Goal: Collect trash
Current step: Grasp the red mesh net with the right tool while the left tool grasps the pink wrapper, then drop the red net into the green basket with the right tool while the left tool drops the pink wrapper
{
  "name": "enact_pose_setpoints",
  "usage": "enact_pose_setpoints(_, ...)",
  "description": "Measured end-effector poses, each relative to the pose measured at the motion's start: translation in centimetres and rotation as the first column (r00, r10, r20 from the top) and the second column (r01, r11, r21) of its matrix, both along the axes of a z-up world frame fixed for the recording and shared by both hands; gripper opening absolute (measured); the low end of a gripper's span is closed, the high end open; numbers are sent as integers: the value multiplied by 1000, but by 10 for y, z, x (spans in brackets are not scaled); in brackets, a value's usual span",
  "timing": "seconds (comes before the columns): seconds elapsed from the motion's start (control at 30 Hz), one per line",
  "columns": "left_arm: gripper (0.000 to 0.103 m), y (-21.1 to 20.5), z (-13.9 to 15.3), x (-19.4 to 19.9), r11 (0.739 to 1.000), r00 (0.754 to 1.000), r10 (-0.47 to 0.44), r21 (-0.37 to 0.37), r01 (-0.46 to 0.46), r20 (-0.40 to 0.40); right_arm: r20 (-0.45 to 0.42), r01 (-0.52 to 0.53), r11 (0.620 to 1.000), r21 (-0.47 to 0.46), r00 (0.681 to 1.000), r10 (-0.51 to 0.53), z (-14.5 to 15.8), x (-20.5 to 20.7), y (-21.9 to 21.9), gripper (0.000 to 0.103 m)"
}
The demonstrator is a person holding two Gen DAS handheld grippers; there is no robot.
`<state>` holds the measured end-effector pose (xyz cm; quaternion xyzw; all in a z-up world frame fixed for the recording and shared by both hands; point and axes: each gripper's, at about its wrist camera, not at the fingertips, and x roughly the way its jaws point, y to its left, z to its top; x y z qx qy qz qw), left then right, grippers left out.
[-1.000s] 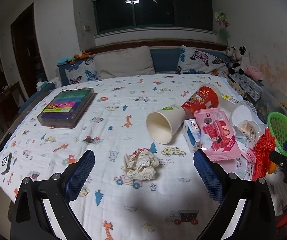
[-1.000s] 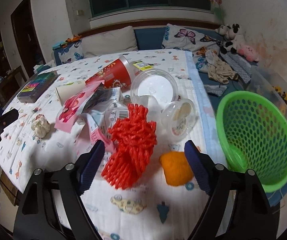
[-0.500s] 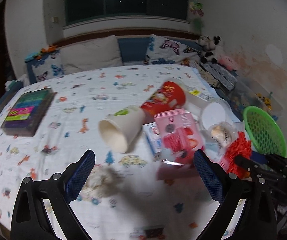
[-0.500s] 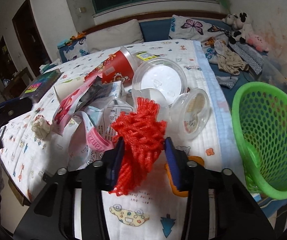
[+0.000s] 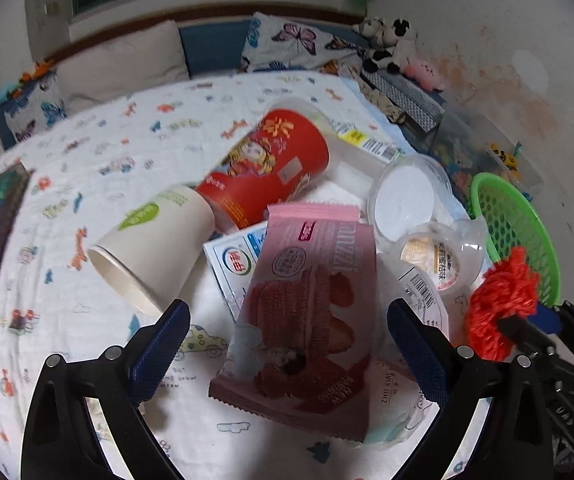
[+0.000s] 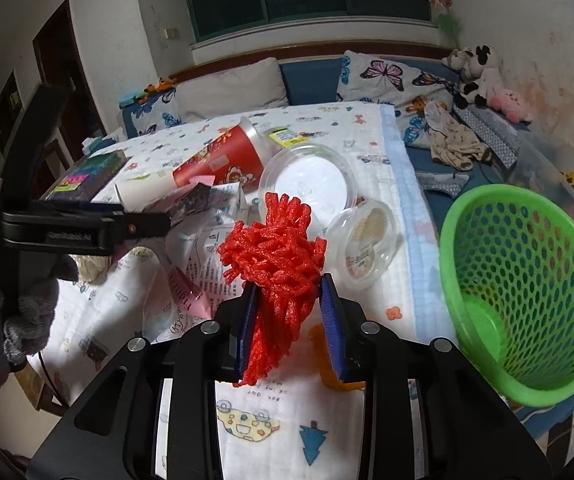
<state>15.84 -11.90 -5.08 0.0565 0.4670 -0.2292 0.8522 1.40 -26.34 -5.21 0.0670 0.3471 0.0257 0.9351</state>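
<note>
Gripping red foam net (image 6: 277,256) in right hand-held gripper (image 6: 289,324), green basket (image 6: 527,292) beside

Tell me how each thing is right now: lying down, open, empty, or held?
red foam net: held by right gripper
left gripper: open, over pink wrapper
paper cup: on its side
red cup: on its side
green basket: tilted, looks empty
</note>
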Motion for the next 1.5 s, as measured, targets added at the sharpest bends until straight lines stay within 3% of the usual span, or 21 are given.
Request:
enact_pose_setpoints(0.1, 94, 4, -7, 6, 1000, 999, 1, -27, -2, -43, 12, 10, 1000, -2, 1000, -10, 5, -3, -5, 31)
enact_pose_setpoints(0.23, 73, 8, -10, 6, 998, 998, -11, -61, 7, -70, 23, 30, 1000, 3, 999, -30, 10, -9, -12, 31)
enact_pose_setpoints(0.43, 58, 12, -2, -4, 997, 999, -27, -75, 24, -37, 31, 70, 998, 2, 997, -70, 16, -18, -24, 31)
enact_pose_setpoints(0.87, 56, 18, 59, -35, 988, 993, -44, -143, 60, 114, 61, 236, 971, -34, 970, -234, 28, -38, -81, 32)
enact_pose_setpoints(1.07, 56, -20, 84, -44, 974, 982, -113, -176, 140, 153, 48, 325, 943, -73, 945, -322, 23, -39, -118, 32)
enact_pose_setpoints(1.3, 56, -82, 89, -42, 963, 971, -183, -170, 208, 153, 26, 391, 914, -107, 920, -391, 11, -36, -158, 34)
enact_pose_setpoints(1.5, 56, -141, 83, -41, 956, 960, -235, -141, 256, 150, 21, 429, 897, -109, 903, -429, 2, -43, -180, 60)
